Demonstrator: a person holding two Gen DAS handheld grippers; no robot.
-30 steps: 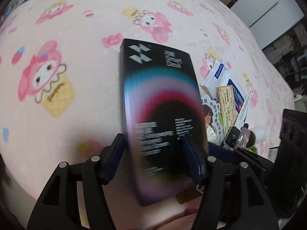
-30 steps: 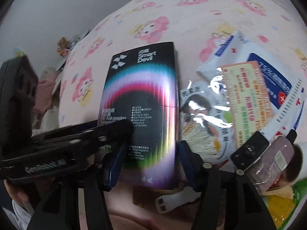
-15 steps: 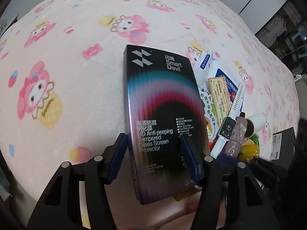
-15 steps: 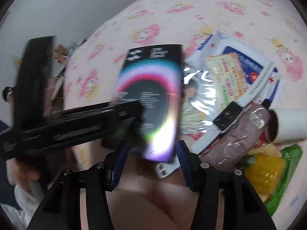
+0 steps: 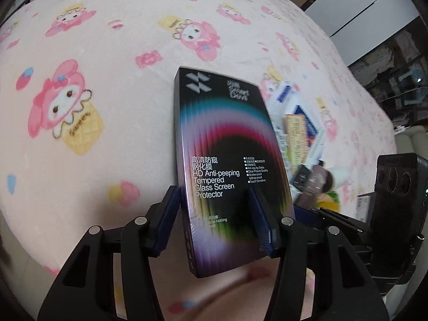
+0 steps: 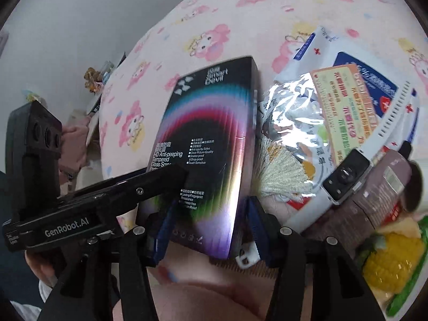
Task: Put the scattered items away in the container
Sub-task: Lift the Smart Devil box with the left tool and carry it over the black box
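A black screen-protector box (image 5: 227, 160) with a rainbow arc is tilted up off the pink cartoon blanket (image 5: 107, 93). My left gripper (image 5: 214, 195) is shut on its near end. One pad presses the box's left edge and the other lies on its printed face. In the right wrist view the same box (image 6: 211, 139) is crossed by the left gripper's black finger (image 6: 149, 184). My right gripper (image 6: 211, 206) stands open just in front of the box's lower end, with a gap beside its right pad. No container shows clearly.
Right of the box lies a pile: a white wipes pack (image 6: 374, 85), a foil snack bag (image 6: 289, 123), a smartwatch (image 6: 345, 176), a mauve tube (image 6: 379, 195), packaged corn (image 6: 393, 259) and a brown comb (image 6: 256, 267). A hand (image 6: 42, 267) holds the left gripper.
The left jaws have narrowed until the left pad touches the box's edge. The box now stays fixed between them while the blanket drops away. The right gripper's jaws look unchanged.
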